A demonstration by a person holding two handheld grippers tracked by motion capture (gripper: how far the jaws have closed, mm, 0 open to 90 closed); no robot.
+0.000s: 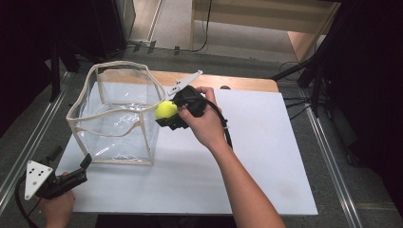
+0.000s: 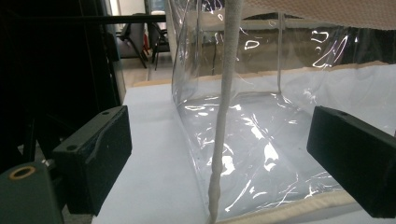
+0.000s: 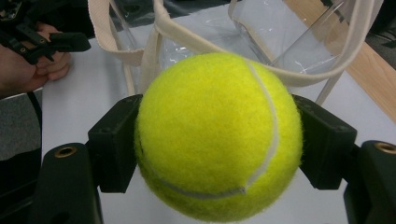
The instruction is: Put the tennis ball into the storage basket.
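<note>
Layout on the table (image 1: 266,161): the clear bag (image 1: 116,116) stands upright on the left half of the board, open mouth upward. The tennis ball (image 1: 166,109) sits just right of the bag's right-hand upper rim, clamped between the jaws of the right gripper (image 1: 167,111), above the board rather than on it. The left gripper (image 1: 71,164) lies at the board's near left corner, in front of the bag; its parted jaws flank the bag's near corner seam (image 2: 223,116), apparently without touching. The board's right half lies behind and beside the right forearm.
</note>
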